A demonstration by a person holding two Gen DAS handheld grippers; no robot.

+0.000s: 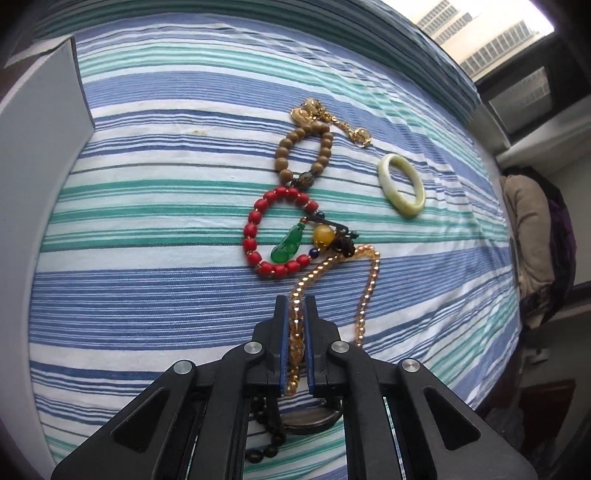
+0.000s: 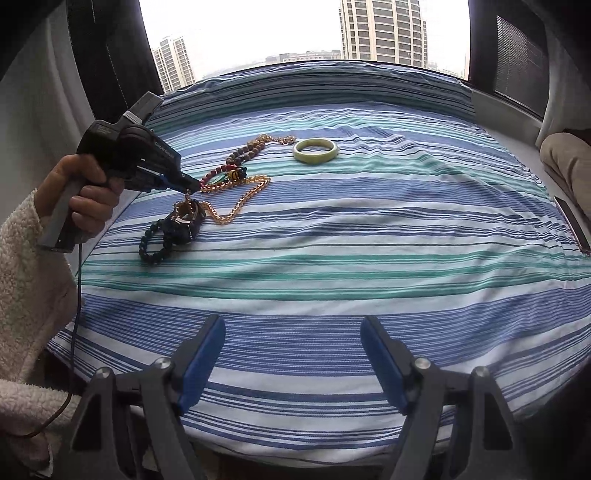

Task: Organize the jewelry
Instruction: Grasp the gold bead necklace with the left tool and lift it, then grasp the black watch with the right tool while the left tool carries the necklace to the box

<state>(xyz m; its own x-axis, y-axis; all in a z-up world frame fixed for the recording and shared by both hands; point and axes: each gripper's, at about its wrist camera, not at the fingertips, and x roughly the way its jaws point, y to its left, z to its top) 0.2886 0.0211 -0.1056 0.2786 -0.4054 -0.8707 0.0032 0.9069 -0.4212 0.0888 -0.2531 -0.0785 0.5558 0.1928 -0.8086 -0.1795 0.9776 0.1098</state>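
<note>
Your right gripper (image 2: 293, 360) hangs nearest the lens, fingers (image 2: 201, 363) spread wide with nothing between them, only the striped sheet (image 2: 332, 258) below; the surface looks like a bed or padded sill under a window, you cannot tell which. Your left gripper (image 1: 295, 332) has its fingers (image 1: 282, 332) pinched nearly together on the amber bead necklace (image 1: 371, 280); one strand runs up between the blue pads, the rest loops out on the sheet to the right. In the right wrist view your left hand (image 2: 86, 192) in a fleecy sleeve (image 2: 26, 266) grips the handle, gripper tip down at the jewelry pile. Just under that gripper sit a black bead bracelet (image 2: 151, 243) and a dark watch-like piece (image 2: 186, 221), touching each other. Beyond the tips lies the red bead bracelet (image 1: 255, 225) with a green pendant (image 1: 286, 247) and a yellow bead (image 1: 323, 234) inside its ring; touching its far end, the brown bead bracelet (image 1: 284, 151); past that a gold chain (image 1: 332, 118) with charms. The pale green bangle (image 1: 402, 184) lies flat off to the right, apart from the rest. Far left, a grey box corner (image 1: 44, 122); far back, window with tower blocks (image 2: 384, 29).
</note>
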